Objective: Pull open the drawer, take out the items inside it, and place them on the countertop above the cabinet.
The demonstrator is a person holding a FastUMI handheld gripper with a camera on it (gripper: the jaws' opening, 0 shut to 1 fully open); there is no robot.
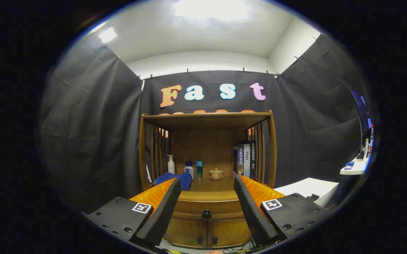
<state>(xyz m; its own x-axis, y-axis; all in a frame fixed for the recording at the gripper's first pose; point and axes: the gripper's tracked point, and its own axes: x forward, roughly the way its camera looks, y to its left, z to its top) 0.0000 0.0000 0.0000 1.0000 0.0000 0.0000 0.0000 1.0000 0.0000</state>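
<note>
The gripper (207,188) is spread wide and holds nothing; both fingers reach forward with open air between them, and neither touches the cabinet (207,225) ahead.

Seen between the fingers and a little beyond them is the drawer (207,208), a curved wooden front just under the countertop. It looks fully shut, flush with the cabinet face. Its dark round knob (206,214) sits midway between the two fingers, well apart from both. Below the drawer are two small cabinet doors (207,233), also closed, each with a dark pull near the centre seam.

So the task seems to be at its very start: the drawer has not been pulled, nothing has come out, and what lies inside is hidden. Left to do is everything: close in on the knob, grip it, draw the drawer out, lift the items and set them down above.

Above the drawer is the countertop (208,192), where the items are to go. It has bare wood toward its front edge. A blue cloth (178,179) lies on it just behind the left fingertip. Farther back stand a white pump bottle (171,164), a small white and blue bottle (189,170), a slim teal bottle (199,170) and a small lidded cup on a saucer (216,173), with a row of books (245,159) upright at the right side. A wooden shelf top (207,115) on slatted sides roofs it all.

Off to the right, what may be a white table (309,188) shows past the right finger, though the curve of the lens makes it hard to judge.
</note>
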